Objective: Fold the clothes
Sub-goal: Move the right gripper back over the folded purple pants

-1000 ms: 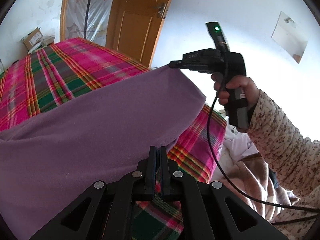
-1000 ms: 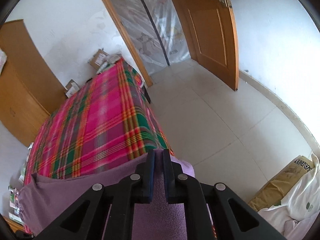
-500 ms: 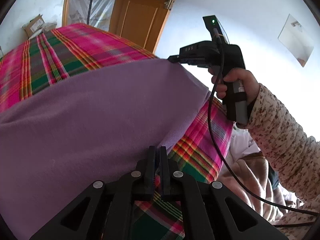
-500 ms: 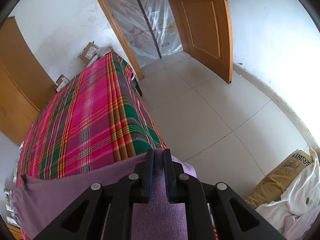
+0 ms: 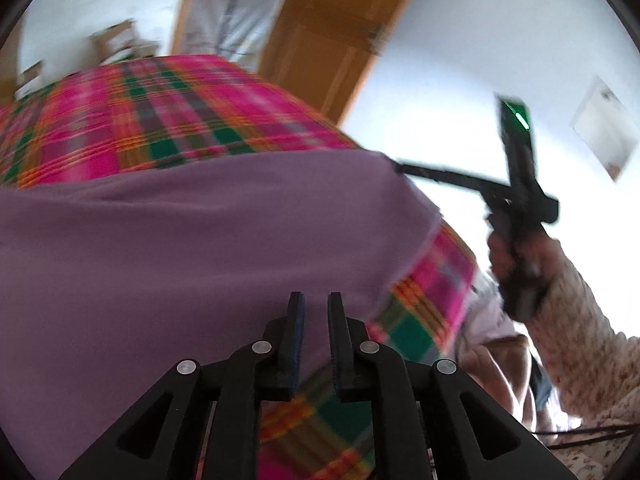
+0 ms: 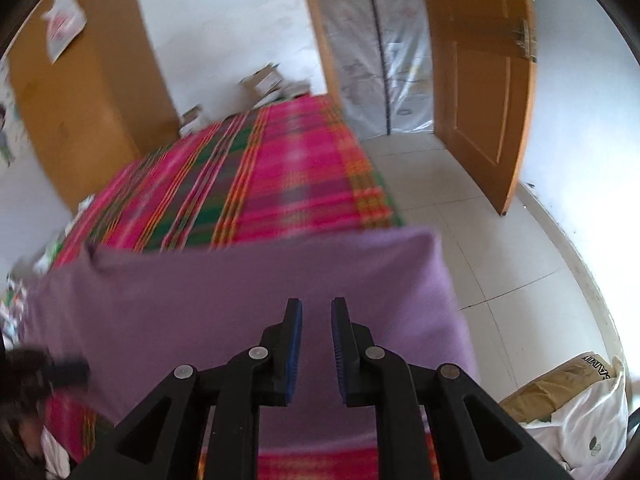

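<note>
Two grippers are at work over one purple garment (image 5: 192, 248), which lies spread flat across the near end of a bed covered by a single pink-and-green plaid sheet (image 5: 160, 120). Both sets of jaws have just been opening. The left gripper (image 5: 314, 312) shows a narrow gap between its fingers with nothing pinched there; the purple cloth lies beneath and beyond the tips, not between the pads. The right gripper (image 6: 316, 316) stands the same way, slightly parted and gripping nothing, poised above the garment's near edge. From the left wrist view you can see the other gripper from the outside (image 5: 404, 169), its tip right at the garment's far corner, held by one hand (image 5: 516, 252) in a speckled knitted sleeve (image 5: 580, 320); whether that tip touches the cloth is lost in blur. That view also catches a sheet of paper (image 5: 604, 128) stuck to the white wall. The right wrist view offers other things: one open wooden door (image 6: 480, 76), a plastic-draped doorway (image 6: 376, 48), a wooden wardrobe (image 6: 80, 92), a pale tiled floor (image 6: 500, 248), a few cardboard boxes (image 6: 264, 80) past the bed's far end, and a white bag (image 6: 592, 428) at lower right. At its left edge a dark blurred shape shows, too smeared to name.
</note>
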A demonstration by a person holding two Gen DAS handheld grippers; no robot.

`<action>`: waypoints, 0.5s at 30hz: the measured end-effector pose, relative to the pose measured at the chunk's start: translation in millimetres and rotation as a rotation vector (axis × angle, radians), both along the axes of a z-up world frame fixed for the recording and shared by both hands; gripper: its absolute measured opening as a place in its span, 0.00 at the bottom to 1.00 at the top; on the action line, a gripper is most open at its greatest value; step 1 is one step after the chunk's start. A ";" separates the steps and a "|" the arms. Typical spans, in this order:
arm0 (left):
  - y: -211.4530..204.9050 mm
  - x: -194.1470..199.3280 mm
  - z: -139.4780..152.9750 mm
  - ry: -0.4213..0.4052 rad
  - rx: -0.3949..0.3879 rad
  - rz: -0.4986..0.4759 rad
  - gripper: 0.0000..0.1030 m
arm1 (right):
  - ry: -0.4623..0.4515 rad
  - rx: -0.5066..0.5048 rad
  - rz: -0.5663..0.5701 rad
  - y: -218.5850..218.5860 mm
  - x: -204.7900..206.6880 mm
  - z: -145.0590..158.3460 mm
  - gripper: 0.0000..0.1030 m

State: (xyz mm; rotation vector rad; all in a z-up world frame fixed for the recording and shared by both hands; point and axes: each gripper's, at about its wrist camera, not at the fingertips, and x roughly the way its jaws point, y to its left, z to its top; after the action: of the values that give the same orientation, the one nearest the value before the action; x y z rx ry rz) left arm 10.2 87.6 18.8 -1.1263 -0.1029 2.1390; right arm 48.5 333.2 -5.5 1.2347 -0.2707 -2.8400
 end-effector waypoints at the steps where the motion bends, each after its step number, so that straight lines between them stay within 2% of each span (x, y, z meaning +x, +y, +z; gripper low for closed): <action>1: -12.4 -3.0 -0.9 -0.010 0.001 0.035 0.11 | -0.006 0.013 0.005 -6.5 3.0 -4.2 0.15; 7: -83.8 -14.5 -11.6 -0.058 -0.019 0.233 0.12 | -0.011 0.105 -0.018 -33.0 14.2 -7.8 0.17; 11: -126.6 -21.2 -14.6 -0.083 -0.016 0.345 0.12 | -0.008 0.151 0.040 -63.5 21.6 -9.2 0.19; 15: -156.1 -33.2 -13.7 -0.091 -0.034 0.413 0.12 | -0.009 0.099 0.107 -83.2 6.8 -4.2 0.19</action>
State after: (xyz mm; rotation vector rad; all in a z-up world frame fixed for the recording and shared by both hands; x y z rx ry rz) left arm -23.0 -68.5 5.1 -1.3124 -0.3703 2.4538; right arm 55.3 250.0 -9.6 1.2387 -0.0632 -2.7874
